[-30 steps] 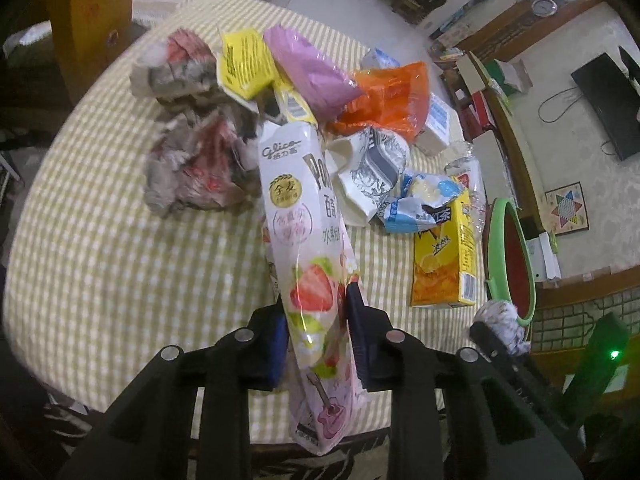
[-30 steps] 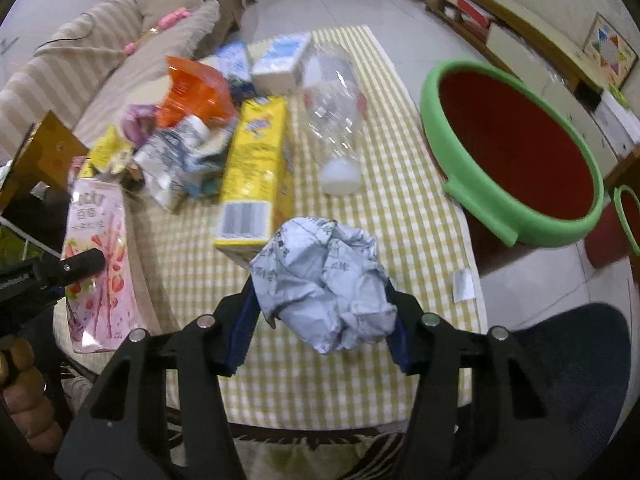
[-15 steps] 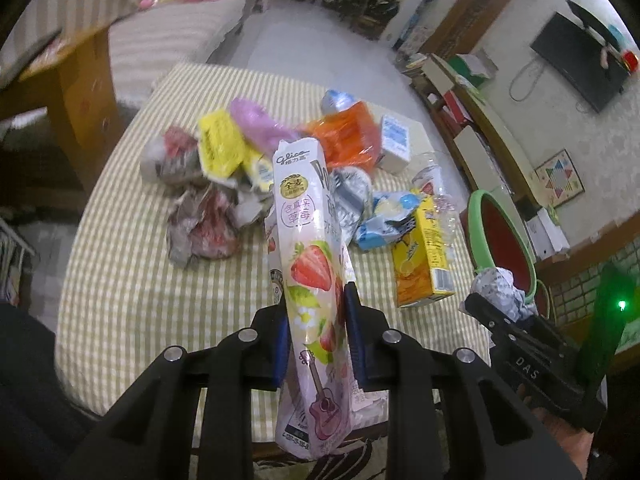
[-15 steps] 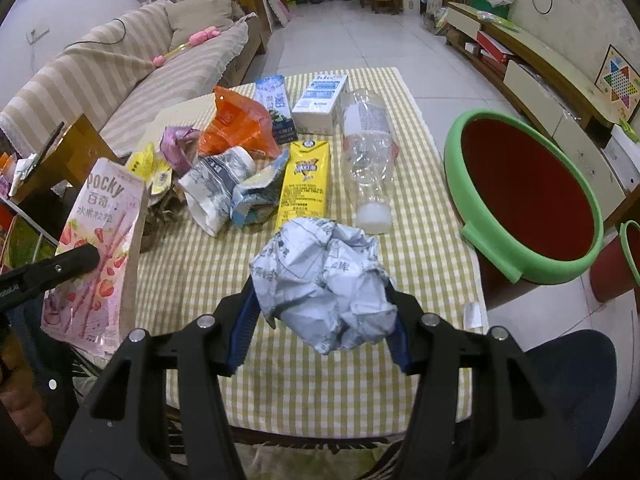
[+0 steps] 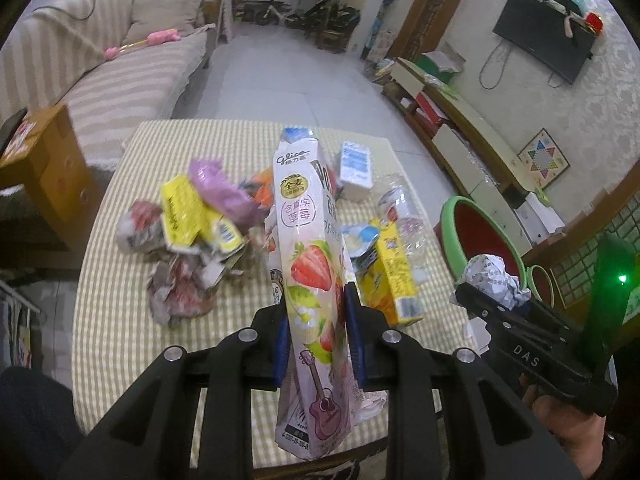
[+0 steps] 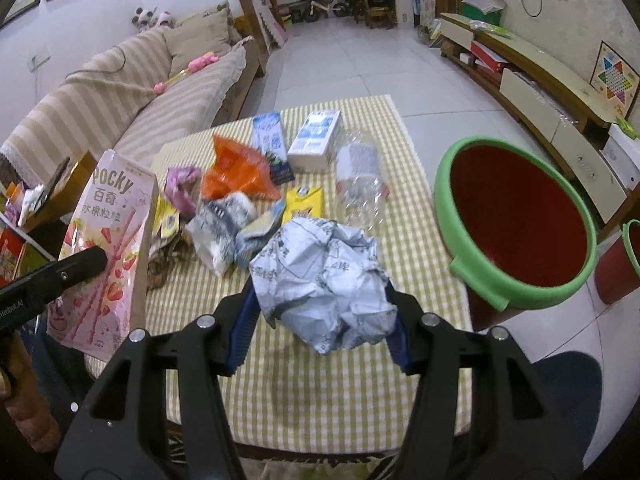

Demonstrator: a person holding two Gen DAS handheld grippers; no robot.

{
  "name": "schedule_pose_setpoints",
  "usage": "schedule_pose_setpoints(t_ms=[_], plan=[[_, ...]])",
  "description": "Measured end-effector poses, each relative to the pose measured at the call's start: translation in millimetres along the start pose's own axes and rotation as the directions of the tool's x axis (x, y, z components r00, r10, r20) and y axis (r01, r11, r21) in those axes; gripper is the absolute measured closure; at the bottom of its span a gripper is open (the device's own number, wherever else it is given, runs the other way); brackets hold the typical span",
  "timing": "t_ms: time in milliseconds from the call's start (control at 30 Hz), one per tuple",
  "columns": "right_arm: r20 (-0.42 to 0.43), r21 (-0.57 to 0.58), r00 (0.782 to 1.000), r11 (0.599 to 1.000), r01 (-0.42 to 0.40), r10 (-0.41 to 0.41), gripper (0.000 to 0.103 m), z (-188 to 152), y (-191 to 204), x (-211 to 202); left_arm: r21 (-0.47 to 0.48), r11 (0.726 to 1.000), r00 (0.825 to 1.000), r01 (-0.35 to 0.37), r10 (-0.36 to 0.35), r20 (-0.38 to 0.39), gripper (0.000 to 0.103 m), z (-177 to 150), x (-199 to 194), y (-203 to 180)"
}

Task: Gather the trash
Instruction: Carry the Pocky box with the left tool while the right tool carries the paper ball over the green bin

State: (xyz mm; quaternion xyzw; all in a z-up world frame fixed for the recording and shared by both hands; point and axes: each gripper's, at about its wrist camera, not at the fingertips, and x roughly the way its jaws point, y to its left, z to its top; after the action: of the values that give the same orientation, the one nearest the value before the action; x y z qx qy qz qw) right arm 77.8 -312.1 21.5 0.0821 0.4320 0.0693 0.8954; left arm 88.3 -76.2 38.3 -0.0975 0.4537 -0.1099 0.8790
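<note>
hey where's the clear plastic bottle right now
In the right wrist view the clear plastic bottle lies on the checked table, toward its right edge, just past the yellow carton and right of the white milk box.

Left gripper (image 5: 314, 336): jaws clamped tight on a pink snack box (image 5: 308, 264), held upright and clear of the table, gripper angled downward. Right gripper (image 6: 320, 324): jaws part-way apart, pressed against both sides of a crumpled paper ball (image 6: 320, 284), likewise angled downward. A hand (image 5: 560, 416) grips the right gripper's handle, seen from the left wrist.
</note>
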Motion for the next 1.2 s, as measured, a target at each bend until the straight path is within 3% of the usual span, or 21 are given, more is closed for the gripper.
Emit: schedule_pose_setpoints(t_ms=[300, 733, 1000, 1200], plan=[[0.05, 0.091, 0.997, 0.994, 0.053, -0.057, 0.05, 28, -53, -6, 0.092, 0.992, 0.996, 0.083, -0.082, -0.016, 0.081, 37, 18, -52], [0.057, 0.259, 0.982, 0.952, 0.161, -0.181, 0.05, 50, -176, -8, 0.237, 0.932, 0.959, 0.275, -0.247, -0.141, 0.081, 74, 88, -177], [0.035, 0.309, 0.98, 0.935, 0.177, -0.197, 0.05, 55, -222, 4, 0.272, 0.907, 0.939, 0.321, -0.267, -0.219, 0.081, 84, 135, -222], [0.011, 0.342, 0.984, 0.925, 0.165, -0.179, 0.05, 52, -236, 22, 0.3, 0.904, 0.939, 0.305, -0.232, -0.254, 0.081, 87, 166, -239]])
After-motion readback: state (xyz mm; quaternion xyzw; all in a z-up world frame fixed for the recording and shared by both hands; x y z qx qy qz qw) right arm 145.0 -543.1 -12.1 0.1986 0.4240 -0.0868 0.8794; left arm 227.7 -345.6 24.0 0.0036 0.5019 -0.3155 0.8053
